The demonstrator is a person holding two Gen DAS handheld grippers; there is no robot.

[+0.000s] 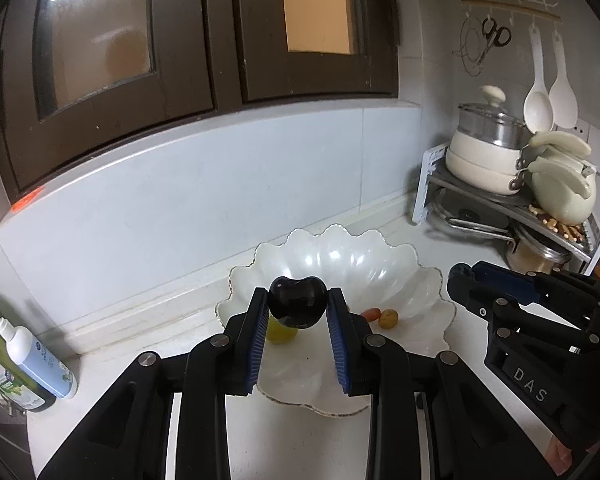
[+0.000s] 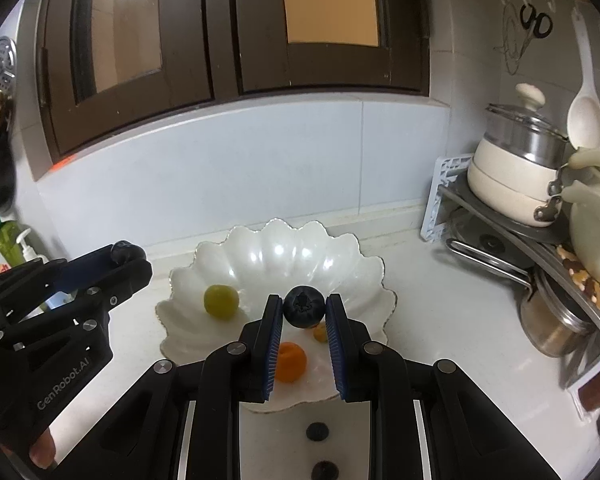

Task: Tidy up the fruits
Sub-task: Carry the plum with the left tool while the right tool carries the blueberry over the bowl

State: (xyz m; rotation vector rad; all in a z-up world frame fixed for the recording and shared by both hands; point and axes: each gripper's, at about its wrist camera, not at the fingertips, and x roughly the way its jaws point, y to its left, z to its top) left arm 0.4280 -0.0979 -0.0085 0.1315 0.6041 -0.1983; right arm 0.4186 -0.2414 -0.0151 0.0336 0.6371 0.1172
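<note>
Left claw [image 1: 298, 304]: we pinch a cherry [image 1: 297, 301] by its tips; a slack grip drops it.
Right claw [image 2: 303, 307]: nearly shut on a blueberry [image 2: 304, 306]; squeezing bruises it.
Bowl [image 2: 340, 252]: at twelve o'clock; fruit released high may bounce out.

White stone-look countertop [image 2: 440, 320] carries a scalloped pearly-white bowl [image 2: 340, 256] near the back wall, a grey-and-white corner rack [image 1: 432, 184] at right — pots stacked on it — pump bottles [image 1: 28, 356] at left, and two small dark round fruits [image 2: 317, 432] at the near edge.
</note>
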